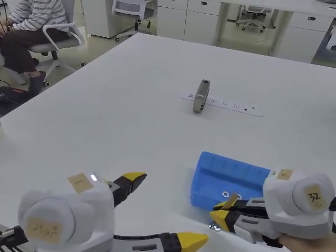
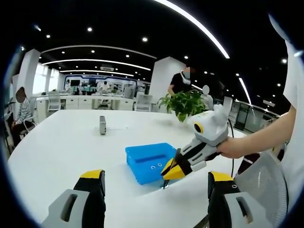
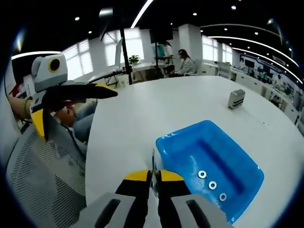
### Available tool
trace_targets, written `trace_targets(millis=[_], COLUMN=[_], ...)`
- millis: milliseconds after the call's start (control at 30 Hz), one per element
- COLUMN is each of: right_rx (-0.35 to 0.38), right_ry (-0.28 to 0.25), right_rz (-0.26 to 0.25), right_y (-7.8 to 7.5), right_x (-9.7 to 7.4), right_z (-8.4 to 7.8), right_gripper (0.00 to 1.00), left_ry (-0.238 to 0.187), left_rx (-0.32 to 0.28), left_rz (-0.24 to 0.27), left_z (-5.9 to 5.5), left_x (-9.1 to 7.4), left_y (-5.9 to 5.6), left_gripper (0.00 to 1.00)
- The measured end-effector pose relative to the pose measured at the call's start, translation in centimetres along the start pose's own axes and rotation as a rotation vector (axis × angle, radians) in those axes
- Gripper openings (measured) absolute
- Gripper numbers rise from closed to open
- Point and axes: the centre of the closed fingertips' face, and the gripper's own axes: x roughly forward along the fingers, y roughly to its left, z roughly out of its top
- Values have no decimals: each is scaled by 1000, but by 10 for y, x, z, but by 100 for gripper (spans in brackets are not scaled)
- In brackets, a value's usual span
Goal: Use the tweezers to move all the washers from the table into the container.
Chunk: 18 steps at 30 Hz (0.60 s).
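Nearest, the left tongs (image 1: 167, 210) are spread wide with nothing between them, over the bare white tabletop (image 1: 131, 105). Beside them, the right tongs (image 3: 153, 175) are pressed together on the tweezers (image 3: 153, 164). The points of the tweezers reach down to the tabletop just outside the near wall of the blue container (image 3: 180, 135). In the head view something small and shiny sits at those points, but I cannot tell whether it is a washer. Inside the container, three washers (image 3: 212, 185) lie in a row on its floor, well apart from the tweezers. Farther along the tabletop a small grey box (image 1: 201, 95) stands upright at one end of a flat white power strip (image 1: 233, 105). Past the tabletop's far edge, a person in a striped top (image 1: 37, 16) sits on an office chair (image 1: 60, 37).
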Motion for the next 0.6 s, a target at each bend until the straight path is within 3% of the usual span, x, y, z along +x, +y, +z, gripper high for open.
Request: trace_targets(millis=[167, 267, 600], right_rx=[48, 80, 71], right_ry=[-26, -66, -146], right_rz=[5, 24, 23], right_y=[-2, 1, 7], right_x=[-2, -6, -19], right_z=[1, 11, 38], right_gripper=[2, 2, 3], left_ry=[-7, -5, 0], left_rx=[-10, -11, -6], left_rz=[4, 5, -2], left_z=[1, 1, 0], left_x=[-1, -1, 0], left_y=[1, 1, -1], left_gripper=[91, 91, 92])
